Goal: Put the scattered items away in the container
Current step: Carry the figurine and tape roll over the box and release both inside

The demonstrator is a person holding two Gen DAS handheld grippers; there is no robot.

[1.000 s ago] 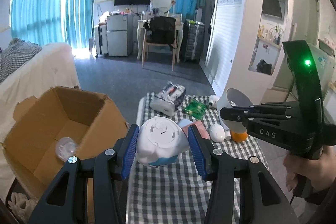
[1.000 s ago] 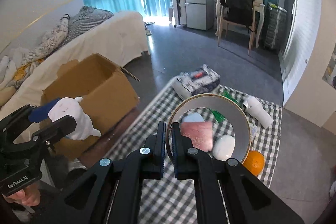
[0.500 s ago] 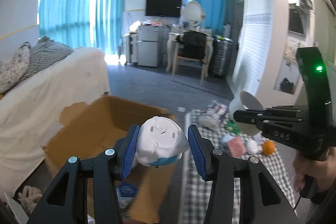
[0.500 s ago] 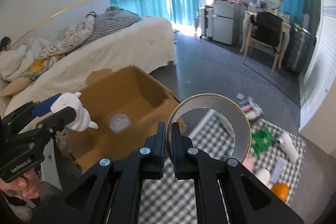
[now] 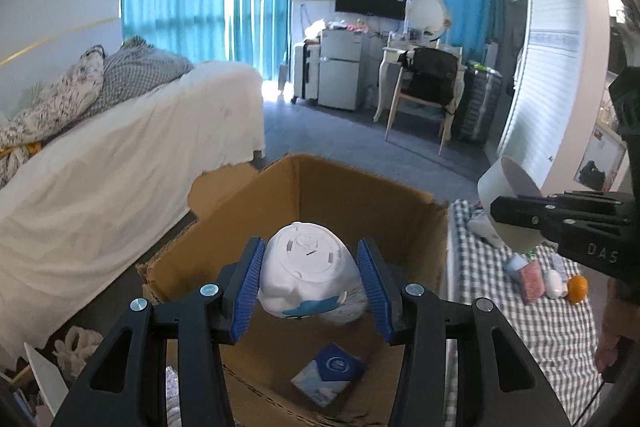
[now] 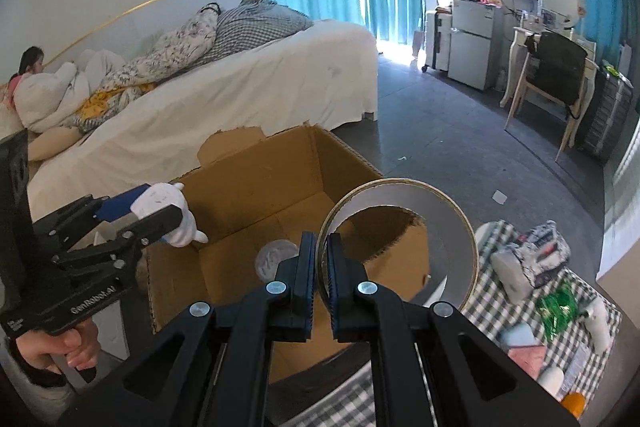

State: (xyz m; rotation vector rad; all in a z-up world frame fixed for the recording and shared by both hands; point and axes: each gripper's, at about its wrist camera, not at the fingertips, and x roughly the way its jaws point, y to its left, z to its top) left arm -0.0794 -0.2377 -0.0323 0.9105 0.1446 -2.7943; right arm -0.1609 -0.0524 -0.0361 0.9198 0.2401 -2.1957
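Note:
My left gripper (image 5: 310, 283) is shut on a white toy figure (image 5: 308, 275) with blue marks and holds it over the open cardboard box (image 5: 360, 195). It also shows in the right wrist view (image 6: 164, 207) above the box's left rim. My right gripper (image 6: 319, 283) is shut on the wall of a wide tape roll (image 6: 404, 243), held above the box's right side (image 6: 416, 251). In the box lie a blue packet (image 5: 330, 375) and a clear round lid (image 6: 276, 259).
A checked table (image 5: 560, 339) at the right holds a pink sponge (image 5: 532, 279), a white egg-shaped item (image 5: 554, 283), an orange (image 5: 578, 289), a green packet (image 6: 558, 311) and a wrapped pack (image 6: 532, 263). A bed (image 5: 120, 155) stands left of the box.
Both grippers moved left from over the table to over the box, each still holding its item. The box now fills the middle of both views.

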